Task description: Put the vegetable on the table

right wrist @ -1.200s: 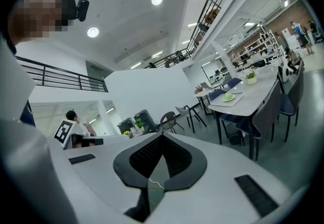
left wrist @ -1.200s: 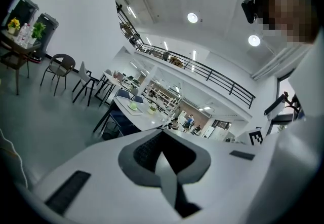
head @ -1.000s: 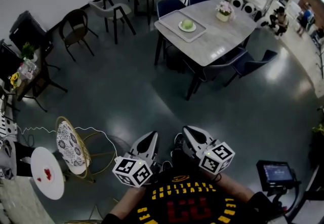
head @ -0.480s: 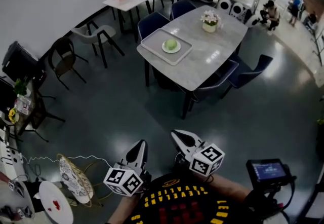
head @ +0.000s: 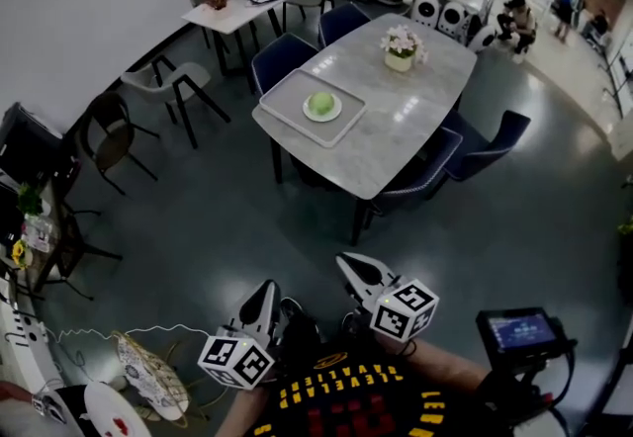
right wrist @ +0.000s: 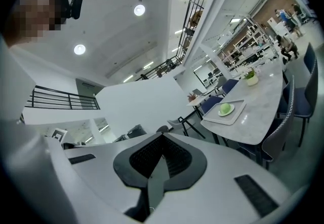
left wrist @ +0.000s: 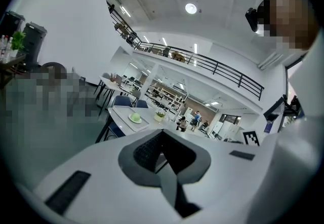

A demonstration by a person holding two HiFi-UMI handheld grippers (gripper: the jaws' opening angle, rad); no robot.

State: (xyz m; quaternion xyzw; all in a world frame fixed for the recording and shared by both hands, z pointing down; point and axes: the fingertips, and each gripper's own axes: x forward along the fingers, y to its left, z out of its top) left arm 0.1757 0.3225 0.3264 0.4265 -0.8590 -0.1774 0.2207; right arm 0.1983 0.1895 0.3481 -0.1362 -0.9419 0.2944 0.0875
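Note:
A round green vegetable (head: 320, 105) lies on a small white plate in a grey tray (head: 287, 107) at the near left end of a long grey table (head: 406, 119). The table stands well ahead of me across open floor. My left gripper (head: 265, 293) and right gripper (head: 348, 265) are held low, close to my body and far from the table. Both are shut with nothing in them. The vegetable (left wrist: 134, 116) shows small and distant past the closed jaws in the left gripper view. In the right gripper view the vegetable (right wrist: 225, 109) sits on its tray, right of the jaws.
Blue chairs (head: 282, 55) ring the table, and a flower pot (head: 401, 46) stands on its far part. A small white table (head: 232, 10) and grey chairs (head: 163, 79) are at the back left. A monitor (head: 519, 331) is at my lower right, a wire chair (head: 148, 376) at my lower left. People (head: 516, 20) sit far back.
The table with the tray and vegetable has come nearer and shifted left in the head view. Both grippers stayed shut and low in front of me.

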